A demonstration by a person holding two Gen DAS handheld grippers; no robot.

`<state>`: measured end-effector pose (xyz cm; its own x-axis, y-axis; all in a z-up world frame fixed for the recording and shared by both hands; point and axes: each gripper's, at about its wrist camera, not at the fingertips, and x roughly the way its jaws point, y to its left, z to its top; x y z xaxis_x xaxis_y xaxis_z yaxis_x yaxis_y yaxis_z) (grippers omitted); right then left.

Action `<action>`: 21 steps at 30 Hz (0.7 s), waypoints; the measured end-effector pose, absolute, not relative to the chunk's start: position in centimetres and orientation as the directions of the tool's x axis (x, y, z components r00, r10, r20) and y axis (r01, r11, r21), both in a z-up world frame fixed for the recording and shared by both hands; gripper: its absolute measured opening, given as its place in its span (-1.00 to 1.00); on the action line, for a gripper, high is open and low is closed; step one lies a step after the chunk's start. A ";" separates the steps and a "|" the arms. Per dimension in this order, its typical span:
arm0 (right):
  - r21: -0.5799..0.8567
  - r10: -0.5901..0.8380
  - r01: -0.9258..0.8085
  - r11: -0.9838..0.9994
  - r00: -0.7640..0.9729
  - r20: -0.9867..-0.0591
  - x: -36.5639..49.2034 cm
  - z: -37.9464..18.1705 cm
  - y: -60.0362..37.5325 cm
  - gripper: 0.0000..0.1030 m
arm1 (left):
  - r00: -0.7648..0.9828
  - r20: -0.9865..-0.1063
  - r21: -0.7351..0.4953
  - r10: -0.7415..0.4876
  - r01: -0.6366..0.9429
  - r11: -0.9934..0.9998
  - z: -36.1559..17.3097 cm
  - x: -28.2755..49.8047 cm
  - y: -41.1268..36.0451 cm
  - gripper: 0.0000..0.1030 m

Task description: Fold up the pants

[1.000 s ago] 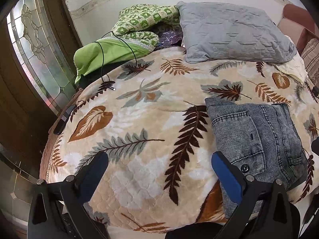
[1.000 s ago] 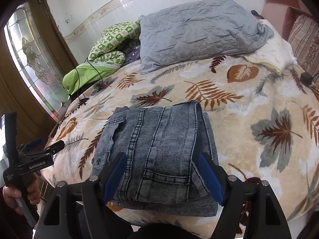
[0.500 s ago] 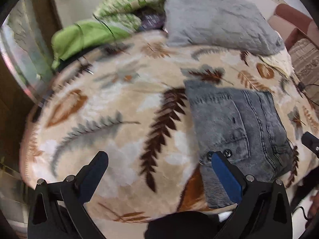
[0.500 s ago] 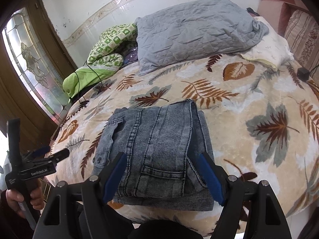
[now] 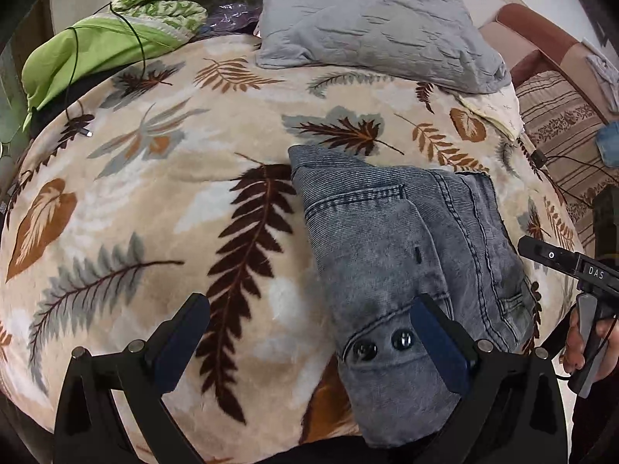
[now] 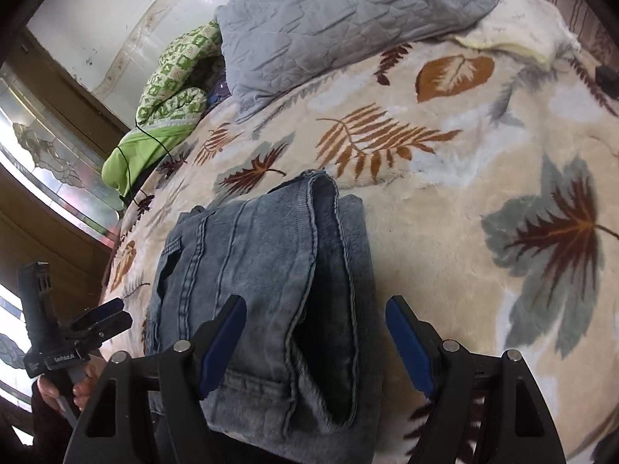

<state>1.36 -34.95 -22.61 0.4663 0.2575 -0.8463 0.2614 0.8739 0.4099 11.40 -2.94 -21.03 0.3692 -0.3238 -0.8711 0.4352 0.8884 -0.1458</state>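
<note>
Folded grey denim pants lie on the leaf-patterned blanket near the bed's front edge. My left gripper is open above the blanket; its right finger overlaps the buttoned waistband corner and the left one hangs over bare blanket. In the right wrist view the pants show their stacked folded edge, and my right gripper stands open, straddling that edge without pressing on it. Each gripper also appears in the other's view, held by a hand: the right gripper and the left gripper.
A grey quilted pillow and a green patterned quilt with a black cable lie at the head of the bed. A striped cushion is on the right, a glass-paned door on the left.
Both grippers have tipped downward and come closer to the pants, which now fill more of each view. The pants have not moved. Both stay open.
</note>
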 end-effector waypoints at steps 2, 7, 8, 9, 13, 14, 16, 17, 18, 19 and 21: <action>0.417 0.270 0.262 0.870 0.453 -0.849 1.7 -23.2 -35.2 0.51 | 0.364 -0.877 -0.134 -0.312 0.438 0.889 -21.4 12.0 -3.3 1.00; 0.421 0.284 0.254 0.871 0.439 -0.852 1.7 -23.8 -35.6 0.51 | 0.376 -0.875 -0.128 -0.304 0.427 0.895 -21.7 12.5 -3.6 1.00; 0.423 0.287 0.253 0.870 0.438 -0.852 1.7 -23.8 -35.7 0.51 | 0.381 -0.875 -0.124 -0.300 0.422 0.898 -21.7 12.7 -3.7 1.00; 0.425 0.288 0.254 0.869 0.439 -0.851 1.7 -23.8 -35.7 0.51 | 0.384 -0.874 -0.123 -0.299 0.420 0.899 -21.6 12.8 -3.7 1.00; 0.443 0.305 0.250 0.861 0.443 -0.843 1.7 -23.9 -35.7 0.51 | 0.388 -0.873 -0.119 -0.295 0.417 0.901 -21.7 13.1 -3.9 1.00; 0.448 0.311 0.248 0.859 0.443 -0.841 1.7 -23.9 -35.7 0.51 | 0.388 -0.874 -0.116 -0.293 0.419 0.901 -21.8 13.2 -3.9 1.00; 0.460 0.325 0.246 0.853 0.439 -0.838 1.8 -24.2 -35.6 0.51 | 0.388 -0.875 -0.110 -0.288 0.421 0.901 -21.9 13.3 -4.0 1.00; 0.460 0.327 0.246 0.853 0.435 -0.839 1.8 -24.3 -35.6 0.51 | 0.387 -0.876 -0.110 -0.288 0.422 0.900 -22.0 13.3 -4.1 1.00; 0.457 0.325 0.246 0.855 0.433 -0.841 1.9 -24.4 -35.5 0.51 | 0.387 -0.875 -0.111 -0.290 0.422 0.900 -22.0 13.3 -4.1 1.00; 0.458 0.326 0.247 0.854 0.433 -0.841 1.9 -24.4 -35.5 0.51 | 0.387 -0.875 -0.113 -0.291 0.422 0.899 -22.0 13.4 -4.1 1.00; 0.467 0.332 0.249 0.848 0.437 -0.836 1.9 -24.6 -35.6 0.51 | 0.389 -0.873 -0.113 -0.295 0.426 0.898 -22.0 13.3 -4.2 1.00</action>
<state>1.87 -35.60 -24.57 0.4370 0.3320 -0.8359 0.2491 0.8483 0.4672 13.33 -4.19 -21.97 0.3889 -0.2946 -0.8729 0.4260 0.8976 -0.1131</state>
